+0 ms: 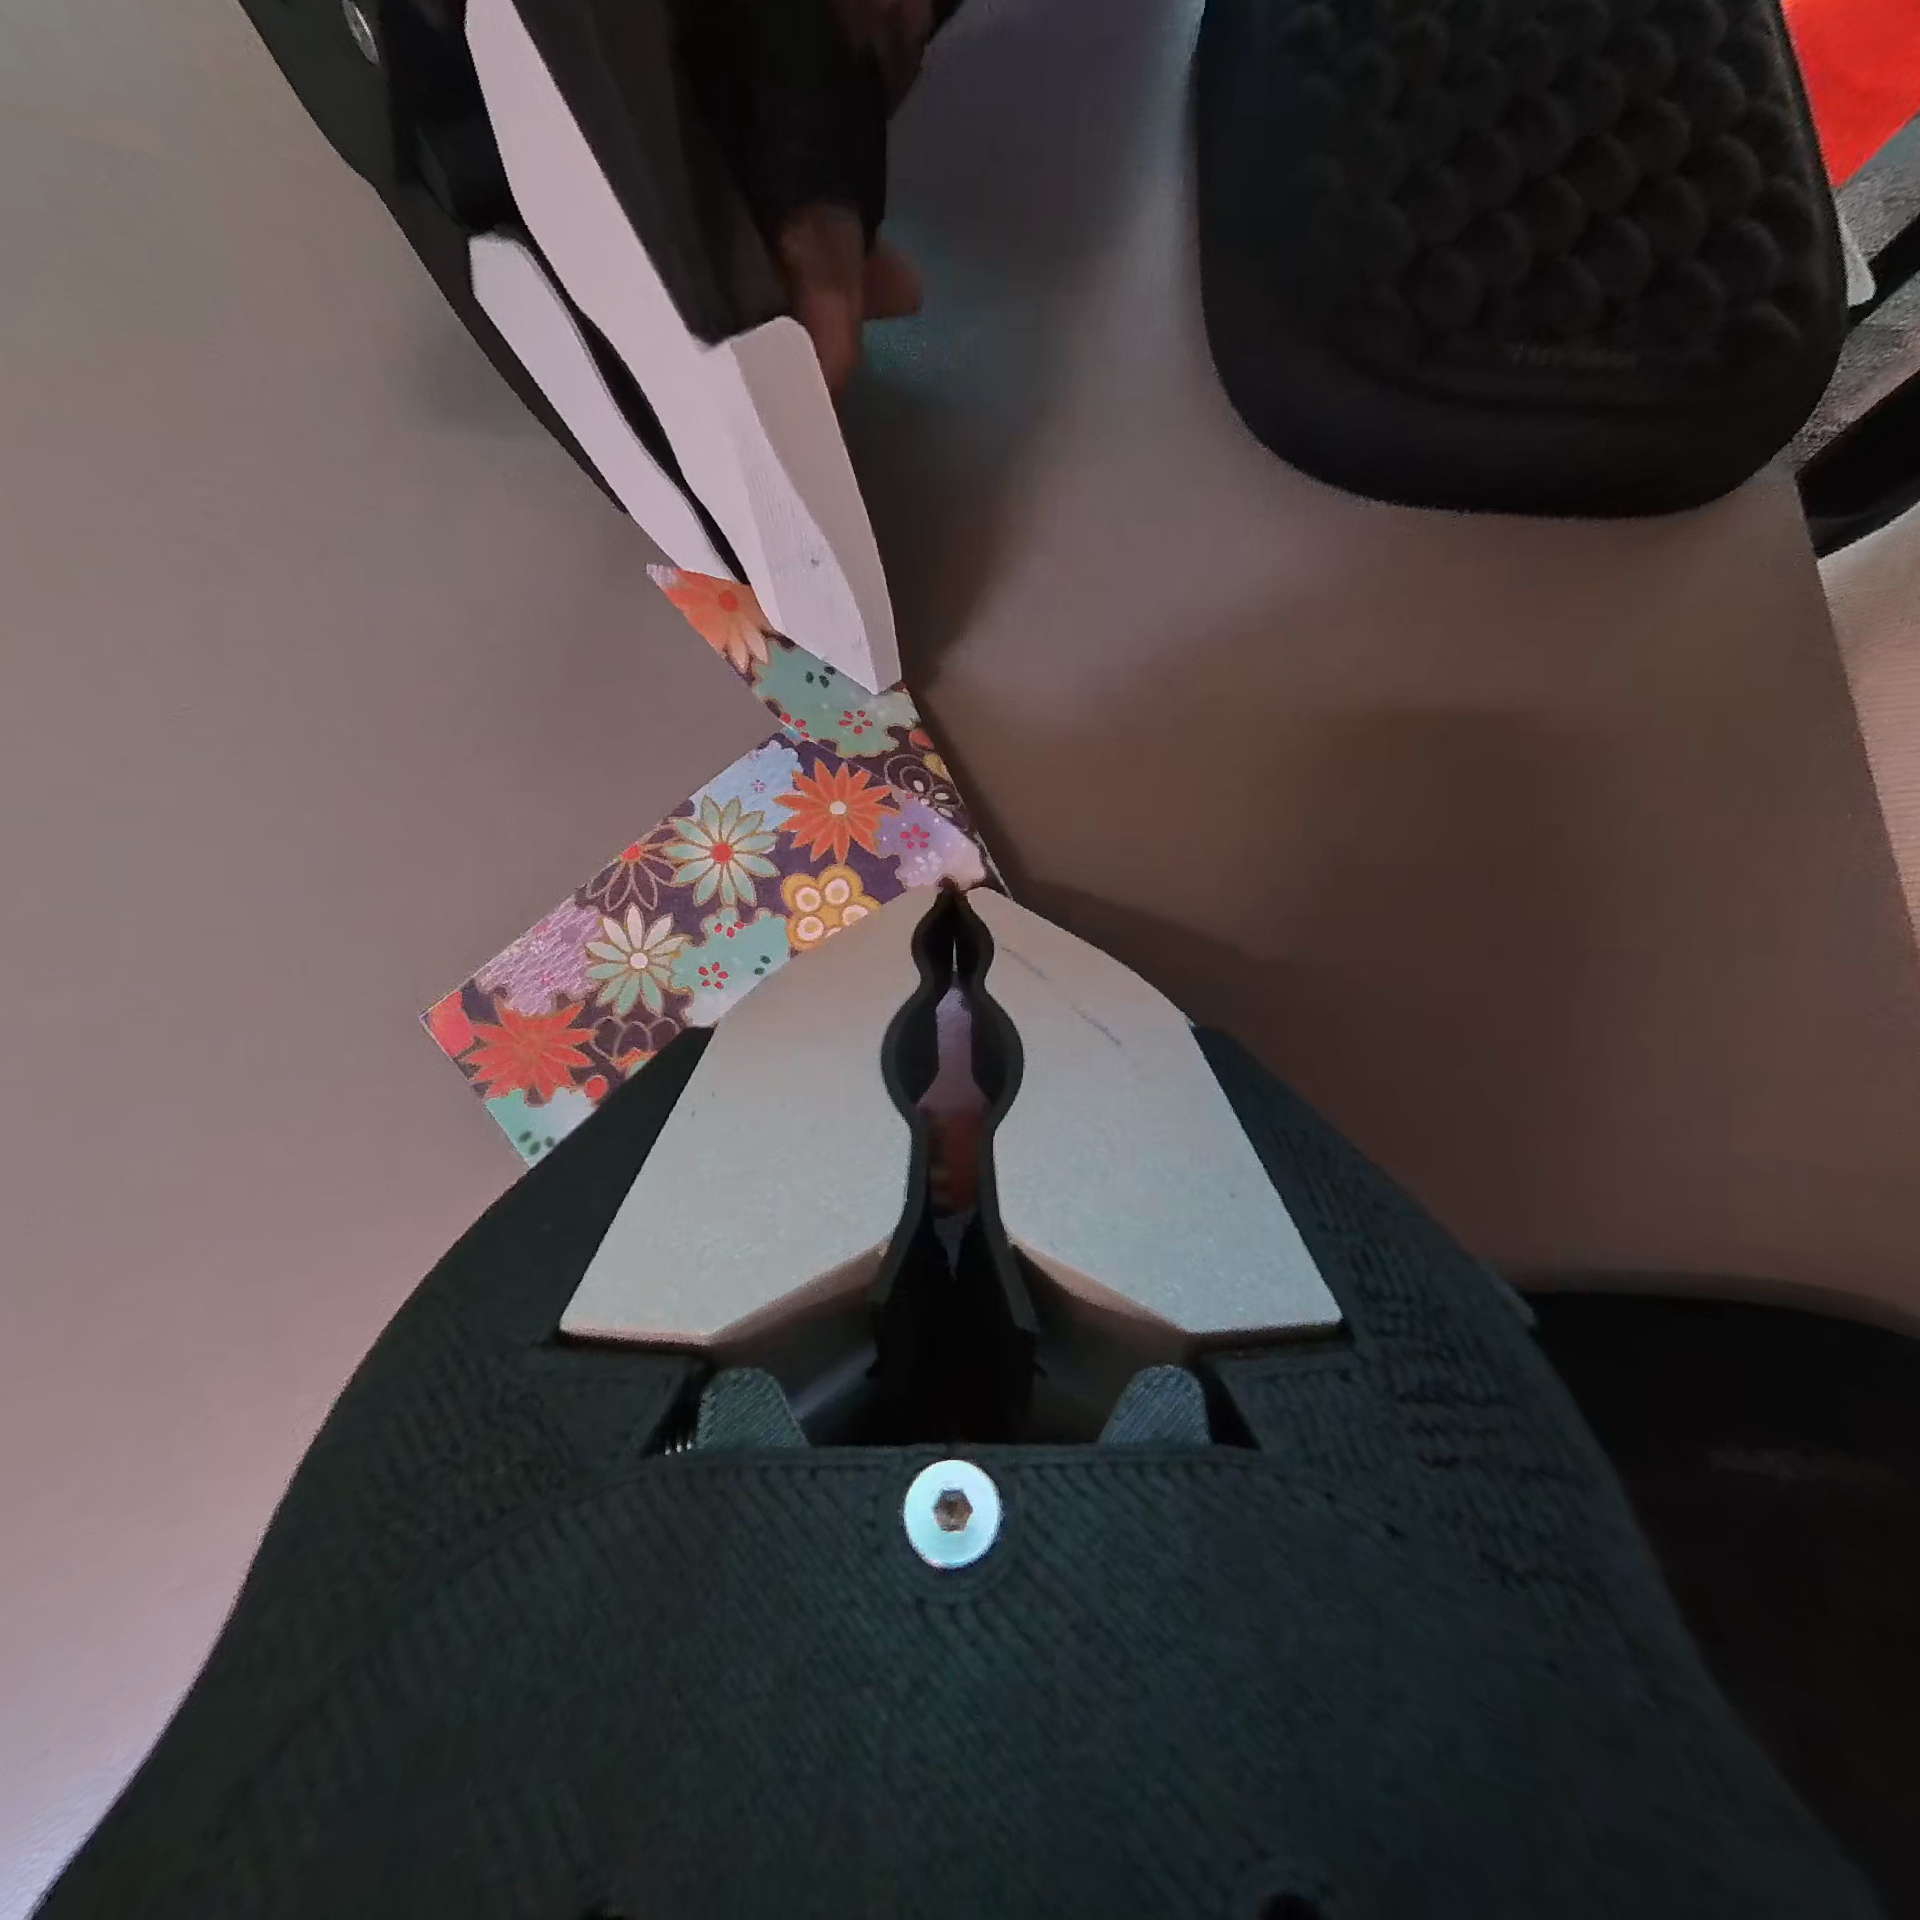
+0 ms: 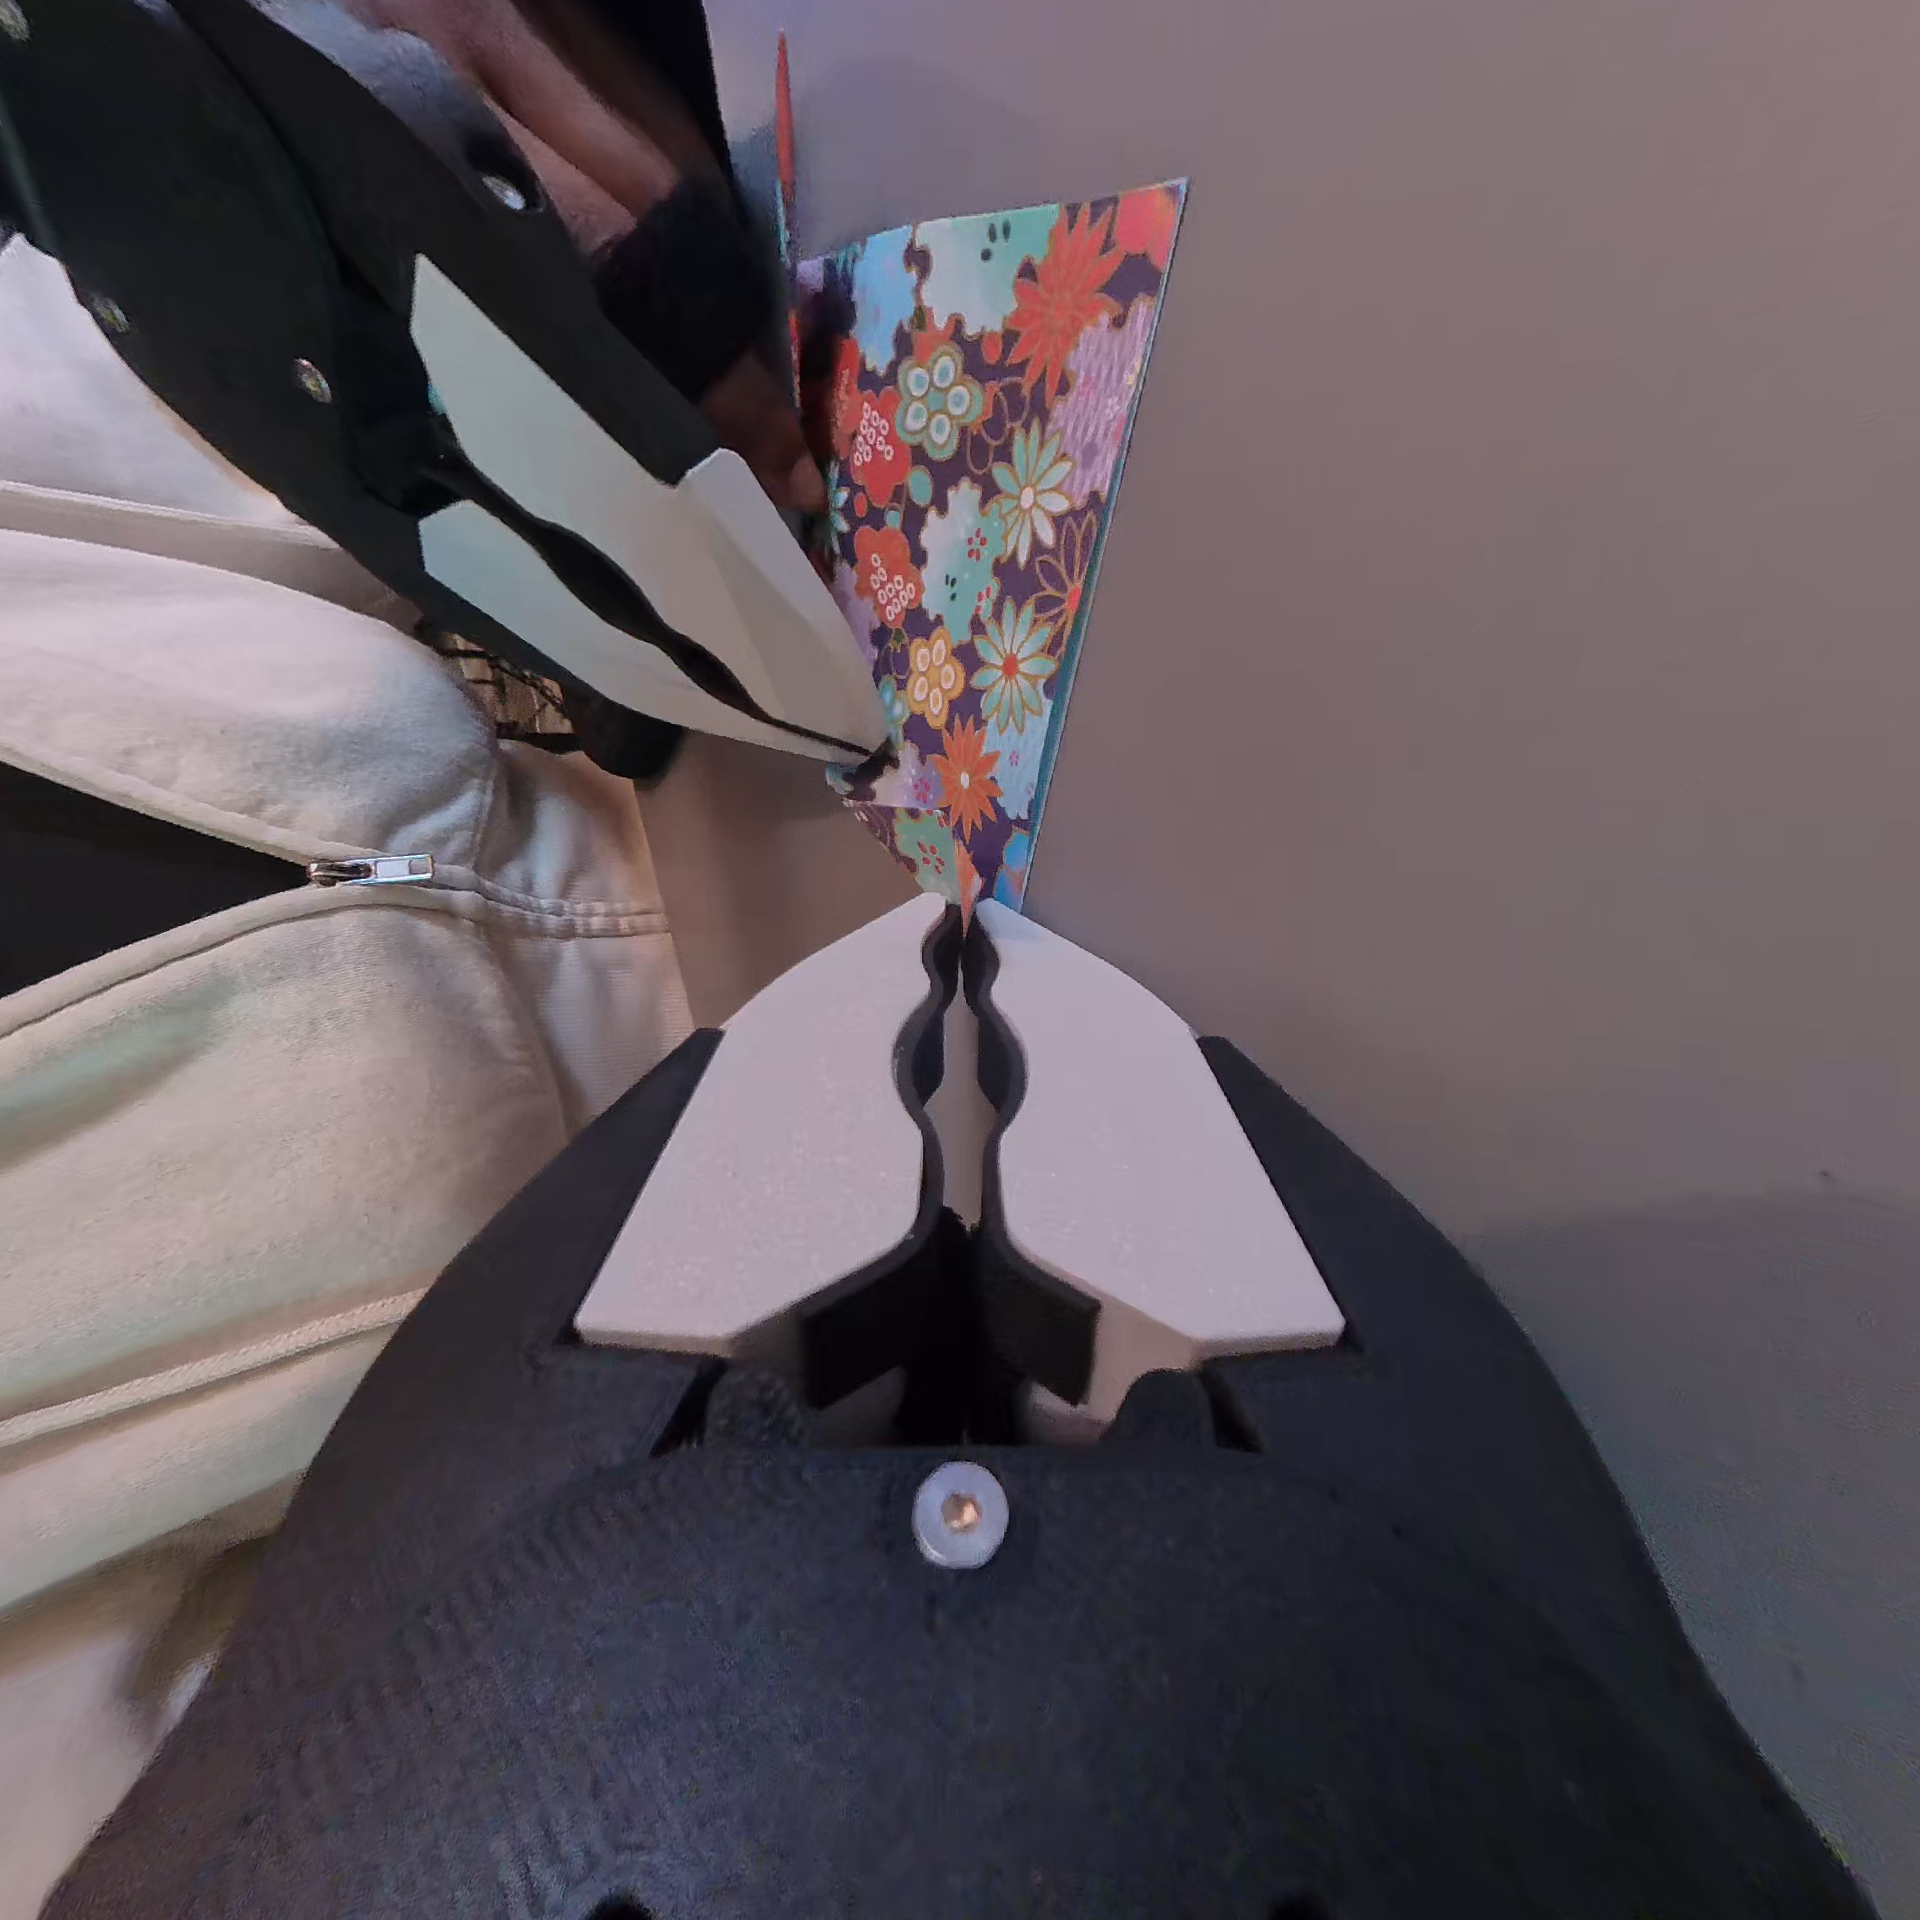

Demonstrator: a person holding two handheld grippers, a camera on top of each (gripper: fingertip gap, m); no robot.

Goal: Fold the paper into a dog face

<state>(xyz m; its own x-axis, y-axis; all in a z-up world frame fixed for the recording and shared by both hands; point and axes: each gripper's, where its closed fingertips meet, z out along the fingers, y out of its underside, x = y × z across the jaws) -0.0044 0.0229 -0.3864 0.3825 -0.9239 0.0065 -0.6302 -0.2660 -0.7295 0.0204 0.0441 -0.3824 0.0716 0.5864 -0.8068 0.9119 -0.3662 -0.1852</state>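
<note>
The paper (image 1: 717, 914) is a folded sheet with a bright flower print on a dark purple ground. Both grippers hold it up off the grey-beige table (image 1: 260, 727). My left gripper (image 1: 951, 896) is shut on one corner of the paper. My right gripper (image 1: 810, 639) reaches in from the upper left and is shut on a folded flap of the paper. In the right wrist view the paper (image 2: 997, 499) stands upright like a fan. My right gripper (image 2: 961, 914) pinches its lower tip. My left gripper (image 2: 878, 750) pinches the paper's left edge just above it.
A black bumpy cushion-like object (image 1: 1507, 260) lies at the top right of the left wrist view, with something red (image 1: 1860, 73) behind it. A person's cream zip jacket (image 2: 260, 987) fills the left of the right wrist view. The table (image 2: 1507, 623) stretches right.
</note>
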